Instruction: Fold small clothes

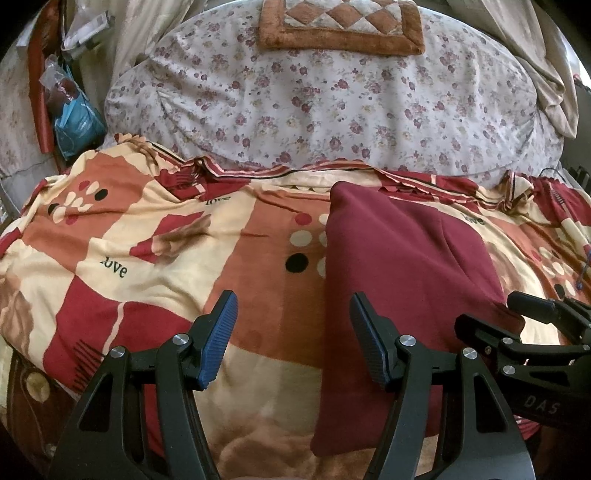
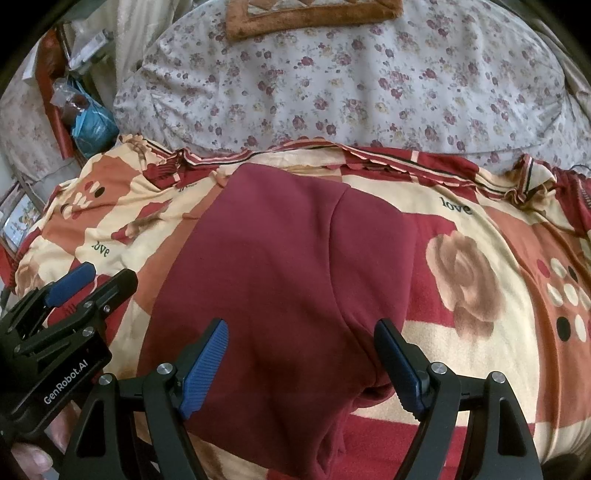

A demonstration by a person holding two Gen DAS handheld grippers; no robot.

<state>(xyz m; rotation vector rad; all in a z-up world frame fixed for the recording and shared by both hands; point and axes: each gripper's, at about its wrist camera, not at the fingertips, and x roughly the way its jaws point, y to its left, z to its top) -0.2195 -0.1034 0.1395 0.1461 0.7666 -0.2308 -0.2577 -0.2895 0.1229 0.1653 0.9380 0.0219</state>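
Bedding fills both views: a fleece blanket (image 1: 155,258) printed with beige roses, red and orange blocks, dots and the word "love" covers the near part of the bed, and behind it lies a big pale quilt with small purple flowers (image 1: 314,103), with a brown quilted mat (image 1: 340,26) on top of that. At the far left, beside the bed, sits a clutter of plastic bags and packets (image 1: 70,107), too small to name further. On the blanket lies the task's thing, a dark red garment (image 2: 280,280), spread flat and already narrowed into a long panel, with a seam or folded edge running down its right part. The left gripper (image 1: 291,336) hovers with its jaws well apart over the garment's left edge, one finger above bare blanket and the other above the red cloth, holding nothing. The right gripper (image 2: 301,365) hangs over the garment's near part, its jaws wide and empty, the cloth lying beneath them rather than pinched. A thumb shows at the lower left of the right wrist view. By my judgement the fold is midway: lengthwise folding looks done, and both tools are poised to take the near hem. The next move calls for lowering both, pinching every layer at the two near corners, then carrying them evenly toward the far edge so the panel halves without skewing.
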